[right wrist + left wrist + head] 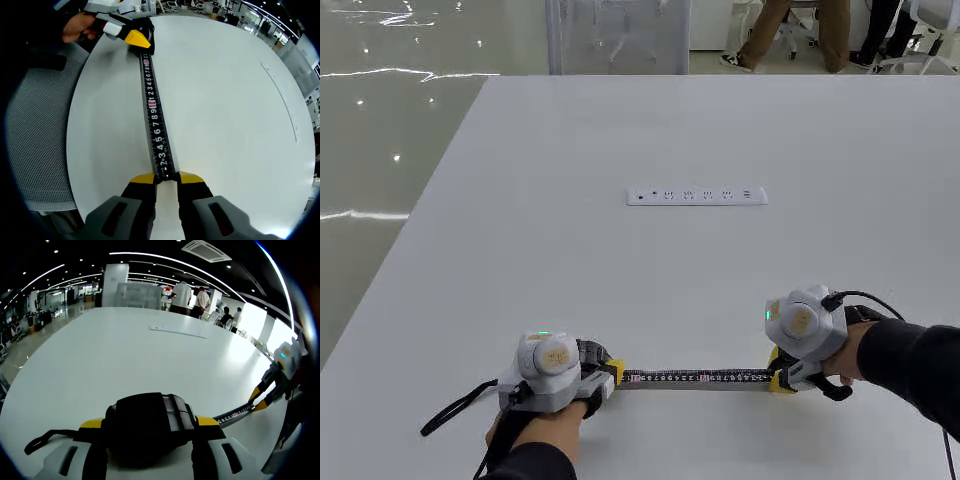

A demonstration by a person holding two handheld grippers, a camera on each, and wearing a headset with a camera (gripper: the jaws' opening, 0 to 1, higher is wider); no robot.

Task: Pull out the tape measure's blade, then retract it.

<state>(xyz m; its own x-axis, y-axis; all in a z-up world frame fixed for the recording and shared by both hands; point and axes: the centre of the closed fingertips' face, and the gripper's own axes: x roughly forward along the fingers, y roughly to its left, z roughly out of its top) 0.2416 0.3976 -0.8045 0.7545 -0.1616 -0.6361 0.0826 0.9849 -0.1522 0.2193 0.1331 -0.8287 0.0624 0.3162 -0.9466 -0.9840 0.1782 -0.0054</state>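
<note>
The black tape measure case (147,422) sits between the yellow-tipped jaws of my left gripper (605,376), which is shut on it near the table's front edge. Its dark blade (698,377) runs flat along the table to the right, numbers showing (156,131). My right gripper (778,380) is shut on the blade's end (165,176), pinching it between its yellow tips. In the right gripper view the left gripper (131,36) and case lie at the blade's far end. In the left gripper view the right gripper (263,395) holds the blade's tip (235,415) at right.
A white power strip (696,195) lies at mid-table, well beyond the tape. The white table (620,280) stretches far ahead. A black wrist strap (455,408) trails left of the left gripper. People and chairs stand past the table's far edge.
</note>
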